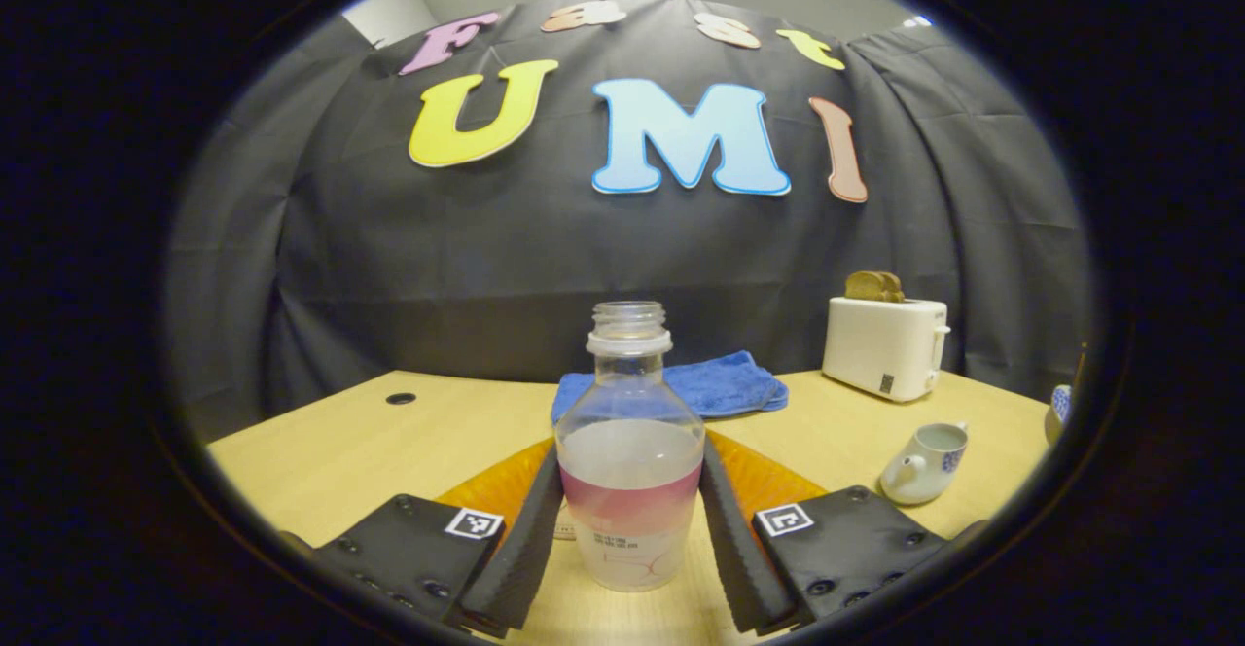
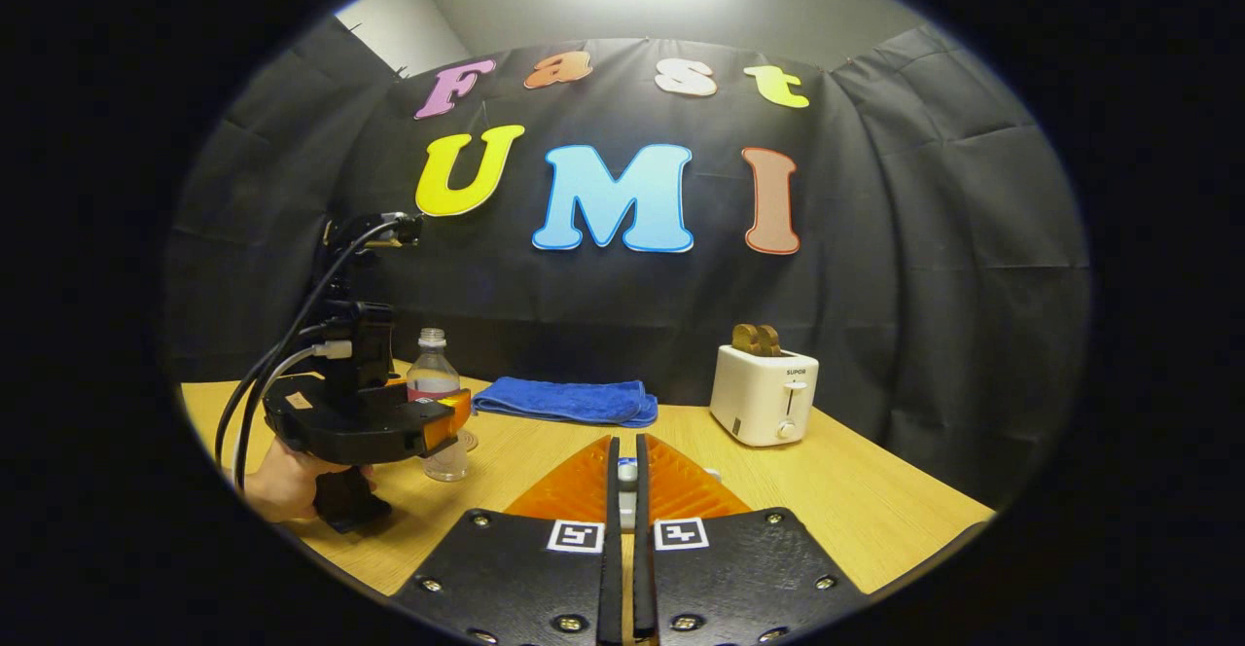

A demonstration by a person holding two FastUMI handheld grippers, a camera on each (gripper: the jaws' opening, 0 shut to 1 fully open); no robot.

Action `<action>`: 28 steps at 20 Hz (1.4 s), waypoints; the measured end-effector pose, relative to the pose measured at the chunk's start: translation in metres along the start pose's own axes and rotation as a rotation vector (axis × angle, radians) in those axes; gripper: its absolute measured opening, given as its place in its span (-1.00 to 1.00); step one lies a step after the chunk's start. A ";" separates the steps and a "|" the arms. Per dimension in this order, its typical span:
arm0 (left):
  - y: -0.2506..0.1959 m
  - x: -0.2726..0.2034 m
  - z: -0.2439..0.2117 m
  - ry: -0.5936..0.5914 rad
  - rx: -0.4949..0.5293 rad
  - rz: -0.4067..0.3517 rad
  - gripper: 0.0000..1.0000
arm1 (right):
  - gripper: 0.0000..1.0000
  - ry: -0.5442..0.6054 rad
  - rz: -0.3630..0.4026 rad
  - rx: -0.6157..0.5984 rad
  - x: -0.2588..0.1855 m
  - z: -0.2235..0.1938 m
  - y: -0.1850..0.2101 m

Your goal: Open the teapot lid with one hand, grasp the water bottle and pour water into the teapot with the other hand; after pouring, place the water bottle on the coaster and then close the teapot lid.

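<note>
In the left gripper view a clear, uncapped water bottle point(image 1: 630, 451), about half full, stands upright between the fingers of my left gripper point(image 1: 630, 539), which press on both its sides. A sliver of the coaster point(image 1: 565, 530) shows at the bottle's base. The white teapot point(image 1: 922, 464) with blue pattern sits lidless at the right on the table. In the right gripper view my right gripper point(image 2: 625, 476) is shut on a small white and blue piece, the teapot lid point(image 2: 627, 471). Far left there, a hand holds the left gripper point(image 2: 443, 422) around the bottle point(image 2: 435, 374) over the coaster point(image 2: 469, 441).
A folded blue towel point(image 1: 715, 385) lies at the back of the wooden table point(image 1: 370, 442). A white toaster point(image 1: 885, 346) with toast stands back right. A cable hole point(image 1: 400, 398) is at the back left. A blue-and-white item point(image 1: 1058, 408) peeks in at the right edge.
</note>
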State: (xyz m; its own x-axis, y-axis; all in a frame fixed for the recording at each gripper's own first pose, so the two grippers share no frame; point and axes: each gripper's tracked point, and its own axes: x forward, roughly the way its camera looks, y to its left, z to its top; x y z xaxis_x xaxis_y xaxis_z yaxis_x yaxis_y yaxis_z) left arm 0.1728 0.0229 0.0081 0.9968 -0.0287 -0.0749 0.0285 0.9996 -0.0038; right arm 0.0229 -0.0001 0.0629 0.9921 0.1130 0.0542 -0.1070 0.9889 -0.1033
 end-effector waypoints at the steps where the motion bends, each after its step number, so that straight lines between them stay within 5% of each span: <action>1: -0.002 0.000 0.002 -0.002 0.010 -0.004 0.69 | -0.91 0.002 0.001 0.002 0.000 0.000 0.000; 9: -0.039 0.004 0.007 0.004 0.216 -0.044 0.69 | -0.91 0.012 0.029 0.015 -0.042 -0.003 -0.001; 28: -0.129 0.027 0.001 0.069 1.057 -0.115 0.70 | -0.91 0.052 0.065 0.077 -0.110 -0.028 -0.007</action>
State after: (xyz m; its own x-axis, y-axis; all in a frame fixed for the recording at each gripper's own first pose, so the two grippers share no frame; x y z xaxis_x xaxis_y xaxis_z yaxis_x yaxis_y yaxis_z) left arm 0.1965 -0.1072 0.0076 0.9785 -0.0900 -0.1858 0.2060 0.4835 0.8507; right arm -0.0838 -0.0220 0.0295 0.9848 0.1737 -0.0018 -0.1737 0.9844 -0.0280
